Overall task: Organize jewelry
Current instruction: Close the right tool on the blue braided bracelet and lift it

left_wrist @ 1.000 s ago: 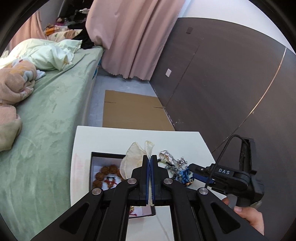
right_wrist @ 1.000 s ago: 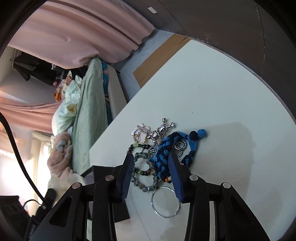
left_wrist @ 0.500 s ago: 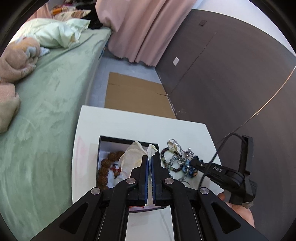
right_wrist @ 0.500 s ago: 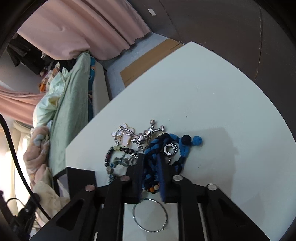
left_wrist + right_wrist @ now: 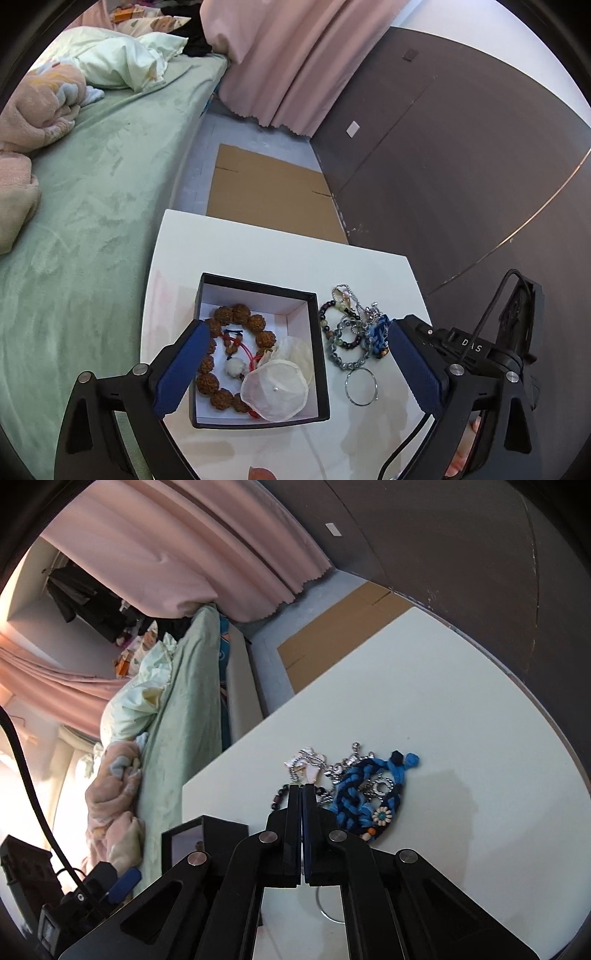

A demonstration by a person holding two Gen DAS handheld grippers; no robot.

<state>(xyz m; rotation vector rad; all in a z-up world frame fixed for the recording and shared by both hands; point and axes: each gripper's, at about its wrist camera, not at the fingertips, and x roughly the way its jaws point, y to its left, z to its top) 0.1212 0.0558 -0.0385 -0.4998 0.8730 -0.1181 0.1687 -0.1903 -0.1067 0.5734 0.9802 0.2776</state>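
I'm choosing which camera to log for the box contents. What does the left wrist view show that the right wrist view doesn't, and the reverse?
Only the left wrist view shows inside the black box: a brown bead bracelet and a sheer pouch, under the open left gripper.

Only the right wrist view shows the shut right gripper at the pile, and the blue braided bracelet clearly.

Both show the white table, the silver ring, and the jewelry pile.
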